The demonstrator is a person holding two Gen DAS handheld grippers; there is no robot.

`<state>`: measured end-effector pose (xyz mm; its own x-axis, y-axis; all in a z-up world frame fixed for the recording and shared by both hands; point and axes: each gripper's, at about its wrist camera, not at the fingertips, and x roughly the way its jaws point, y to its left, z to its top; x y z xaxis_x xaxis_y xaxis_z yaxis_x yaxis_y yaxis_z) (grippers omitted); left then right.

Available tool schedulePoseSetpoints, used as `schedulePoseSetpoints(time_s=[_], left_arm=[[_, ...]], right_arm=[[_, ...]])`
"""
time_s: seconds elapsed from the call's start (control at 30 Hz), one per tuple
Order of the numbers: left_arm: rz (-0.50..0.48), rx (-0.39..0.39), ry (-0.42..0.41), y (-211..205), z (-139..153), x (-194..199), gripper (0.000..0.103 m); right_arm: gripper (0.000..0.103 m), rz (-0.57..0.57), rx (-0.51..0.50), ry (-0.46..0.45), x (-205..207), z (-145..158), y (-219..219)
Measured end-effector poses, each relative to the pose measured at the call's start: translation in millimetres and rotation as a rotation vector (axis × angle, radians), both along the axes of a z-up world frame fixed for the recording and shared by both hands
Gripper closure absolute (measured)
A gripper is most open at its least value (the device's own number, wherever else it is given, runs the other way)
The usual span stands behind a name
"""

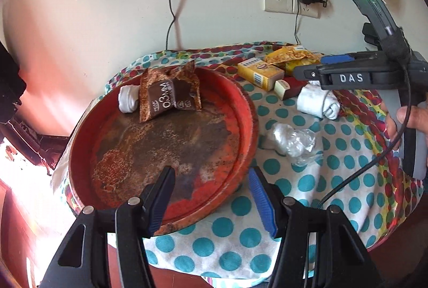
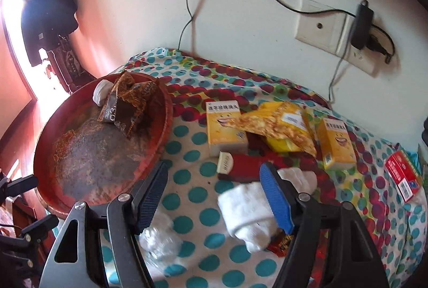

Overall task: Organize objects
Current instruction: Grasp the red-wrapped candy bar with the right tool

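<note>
A worn red round tray (image 1: 240,111) (image 2: 167,124) sits on the left of a dotted cloth. It holds a brown packet (image 1: 171,98) (image 2: 123,111) and a rolled white sock (image 1: 127,99) (image 2: 101,92). My left gripper (image 1: 211,199) hangs open over the tray's near rim with nothing between its fingers. A second rolled white sock (image 1: 318,100) (image 2: 240,210) lies on the cloth. My right gripper (image 1: 307,72) (image 2: 214,197) stands open just above it, its blue-padded finger (image 2: 276,198) in front of the sock and not gripping it.
Two yellow boxes (image 2: 227,127) (image 2: 337,143), a yellow packet (image 2: 281,124), a red box with a white end (image 2: 240,167) and another red box (image 2: 404,175) lie behind. Crumpled clear plastic (image 1: 291,140) (image 2: 160,237) sits near the tray. Cables and a wall socket (image 2: 321,25) are behind.
</note>
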<state>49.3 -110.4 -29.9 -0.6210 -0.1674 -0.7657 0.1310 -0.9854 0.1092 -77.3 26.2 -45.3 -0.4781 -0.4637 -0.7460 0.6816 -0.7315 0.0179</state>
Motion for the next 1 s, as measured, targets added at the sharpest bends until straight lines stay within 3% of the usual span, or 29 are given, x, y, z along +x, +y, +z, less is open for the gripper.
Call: schedulePoseSetpoints(time_s=[0.3,0.5,0.77,0.8,0.83,0.9,1.0], left_arm=[[-0.1,0.03,-0.017,47.1,-9.6,-32.6,0.044],[-0.086,0.099,-0.062,52.3,-22.4,-49.6,0.044],[-0.048,0.125,-0.096,48.2,-28.6,-57.4,0.044],[-0.036,0.138,-0.101,46.6,-29.6,-58.6,0.044],[-0.027,0.151,-0.111,45.4,-30.8,-60.0,0.044],[-0.006,0.176,-0.124,43.7,-32.6,-62.2,0.044],[0.012,0.211,-0.143,45.2,-34.5,-68.0,0.044]], right_arm=[[0.034,-0.122,0.049,-0.043,-0.8,-43.1,84.8],[0.042,-0.176,0.047,-0.083,-14.0,-61.8,93.4],[0.051,-0.207,0.016,-0.122,-29.0,-73.5,88.0],[0.055,-0.207,0.01,-0.125,-30.0,-74.4,87.2],[0.068,-0.205,0.0,-0.129,-30.3,-74.9,86.9],[0.083,-0.197,-0.018,-0.133,-29.0,-75.4,86.2],[0.083,-0.197,-0.036,-0.131,-26.7,-75.2,87.8]])
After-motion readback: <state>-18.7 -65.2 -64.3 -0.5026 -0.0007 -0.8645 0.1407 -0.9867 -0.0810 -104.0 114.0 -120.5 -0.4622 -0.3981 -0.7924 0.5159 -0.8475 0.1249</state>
